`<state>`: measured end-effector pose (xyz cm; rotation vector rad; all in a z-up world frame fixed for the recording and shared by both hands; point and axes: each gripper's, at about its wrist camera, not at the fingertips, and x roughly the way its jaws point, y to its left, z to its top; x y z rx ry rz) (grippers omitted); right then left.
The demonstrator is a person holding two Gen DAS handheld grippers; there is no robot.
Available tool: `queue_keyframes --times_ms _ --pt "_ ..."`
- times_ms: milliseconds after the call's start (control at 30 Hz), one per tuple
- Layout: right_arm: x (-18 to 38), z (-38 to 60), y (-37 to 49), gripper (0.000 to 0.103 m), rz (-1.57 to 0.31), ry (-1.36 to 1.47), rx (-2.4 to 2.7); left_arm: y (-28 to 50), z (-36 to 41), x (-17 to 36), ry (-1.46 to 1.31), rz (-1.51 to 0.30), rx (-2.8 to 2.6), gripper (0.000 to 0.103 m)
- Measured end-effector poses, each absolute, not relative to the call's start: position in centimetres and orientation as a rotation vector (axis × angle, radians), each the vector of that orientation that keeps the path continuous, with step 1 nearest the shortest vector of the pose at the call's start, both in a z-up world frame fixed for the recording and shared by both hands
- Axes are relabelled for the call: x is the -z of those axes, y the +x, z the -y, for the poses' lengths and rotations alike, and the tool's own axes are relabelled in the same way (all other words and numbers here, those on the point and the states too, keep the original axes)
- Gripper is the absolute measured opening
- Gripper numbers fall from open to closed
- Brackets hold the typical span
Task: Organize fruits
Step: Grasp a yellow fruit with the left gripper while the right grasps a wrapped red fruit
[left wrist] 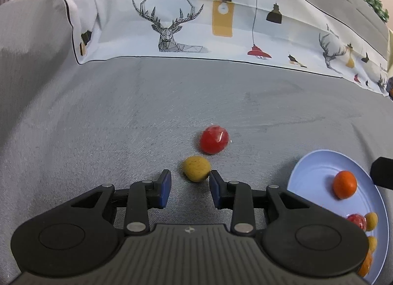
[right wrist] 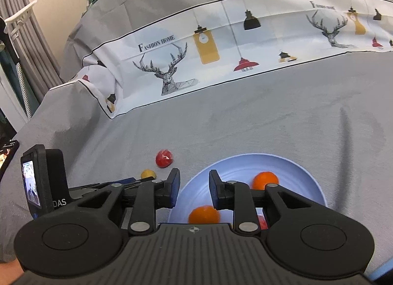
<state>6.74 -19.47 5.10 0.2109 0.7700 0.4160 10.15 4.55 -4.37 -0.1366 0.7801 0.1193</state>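
Note:
A yellow fruit (left wrist: 196,169) lies on the grey cloth just ahead of my open left gripper (left wrist: 189,175), near its right fingertip. A red fruit (left wrist: 213,139) lies a little beyond it. Both show in the right wrist view, the yellow fruit (right wrist: 148,174) and the red fruit (right wrist: 164,158). A pale blue plate (left wrist: 316,164) at the right holds an orange fruit (left wrist: 344,184) and several small red, yellow and orange fruits. My right gripper (right wrist: 194,180) is open and empty above the plate (right wrist: 302,174), with two orange fruits (right wrist: 265,180) below it.
The grey cloth (left wrist: 122,118) covers the table, with a white printed band (left wrist: 186,22) of deer and lamps at the back. The left gripper's body with its camera screen (right wrist: 32,183) shows at the left in the right wrist view. Curtains (right wrist: 24,39) hang at the far left.

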Motion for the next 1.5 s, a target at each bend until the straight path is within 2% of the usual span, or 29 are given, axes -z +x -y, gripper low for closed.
queue_keyframes --times_ms 100,467,533,833,1133,1167,1200,1233,1500 --pt "-4.8 18.6 7.5 0.036 -0.782 0.202 -0.428 10.3 -4.5 4.4 -0.137 -0.776 -0.115 0.038" --pt "-3.4 14.8 10.2 0.038 -0.801 0.137 -0.478 10.9 -4.8 4.7 -0.165 -0.758 -0.098 0.037" --pt "-3.1 14.2 10.8 0.04 -0.812 0.132 -0.481 10.9 -5.0 4.6 -0.177 -0.754 -0.085 0.028" --pt "-1.0 10.8 14.8 0.05 -0.848 0.127 -0.505 10.2 -7.5 4.1 -0.213 -0.729 -0.295 0.028" --pt "1.9 7.1 18.6 0.048 -0.909 0.073 -0.502 10.1 -8.7 3.8 -0.223 -0.713 -0.367 0.028" --pt "2.1 6.9 18.7 0.046 -0.913 0.059 -0.496 10.1 -8.7 3.8 -0.223 -0.713 -0.367 0.028" --pt "2.3 6.6 18.7 0.035 -0.912 0.043 -0.487 10.0 -8.7 3.8 -0.222 -0.712 -0.366 0.028" --pt "2.3 6.5 18.7 0.033 -0.912 0.028 -0.483 10.0 -8.7 3.8 -0.222 -0.713 -0.366 0.028" --pt "0.2 8.0 17.5 0.032 -0.846 0.022 -0.475 9.7 -8.5 3.5 -0.241 -0.711 -0.322 0.028"
